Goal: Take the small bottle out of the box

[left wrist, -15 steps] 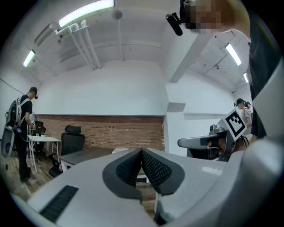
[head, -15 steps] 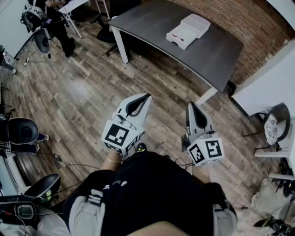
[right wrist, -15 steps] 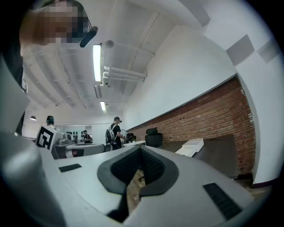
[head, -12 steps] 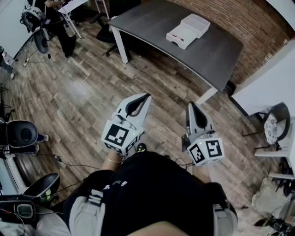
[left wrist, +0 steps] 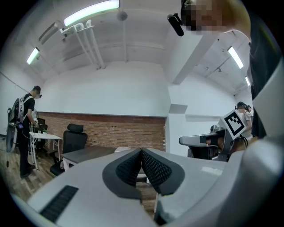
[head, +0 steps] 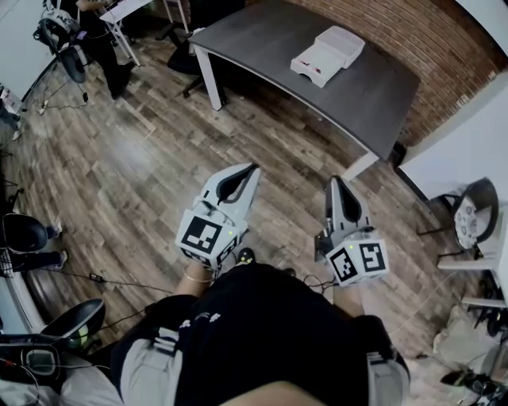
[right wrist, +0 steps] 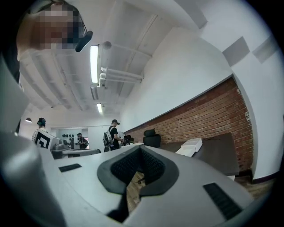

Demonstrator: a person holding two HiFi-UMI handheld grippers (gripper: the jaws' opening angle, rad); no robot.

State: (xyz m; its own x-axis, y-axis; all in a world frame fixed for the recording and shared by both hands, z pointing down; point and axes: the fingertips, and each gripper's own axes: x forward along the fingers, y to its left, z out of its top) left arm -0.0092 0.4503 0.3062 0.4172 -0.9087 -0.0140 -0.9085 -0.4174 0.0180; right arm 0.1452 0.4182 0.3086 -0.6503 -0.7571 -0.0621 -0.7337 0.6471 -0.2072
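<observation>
So the small bottle itself, can't make it out from here, too small and far off. The white box (head: pixel 327 54) sits on the dark table (head: pixel 262 32) up at about 1 o'clock in the head view, towards the table's brick wall (head: pixel 413 32) side. It looks like two white pieces touching each other, but I can't tell if it's open.

Both grippers are well apart from it, held low over the wood floor (head: pixel 143 158) in front of the person's body. The left gripper (head: pixel 254 167) is near the middle of the head view with its tip aimed towards 1 o'clock. Its jaws are pressed together with nothing in them. The right gripper (head: pixel 333 180) is at its 3 o'clock side, pointing roughly at 12, jaws also closed and empty.

In the right gripper view the box shows past the jaws at around 2 o'clock. Another person (head: pixel 87 24) stands way off at 11 o'clock in the head view.
</observation>
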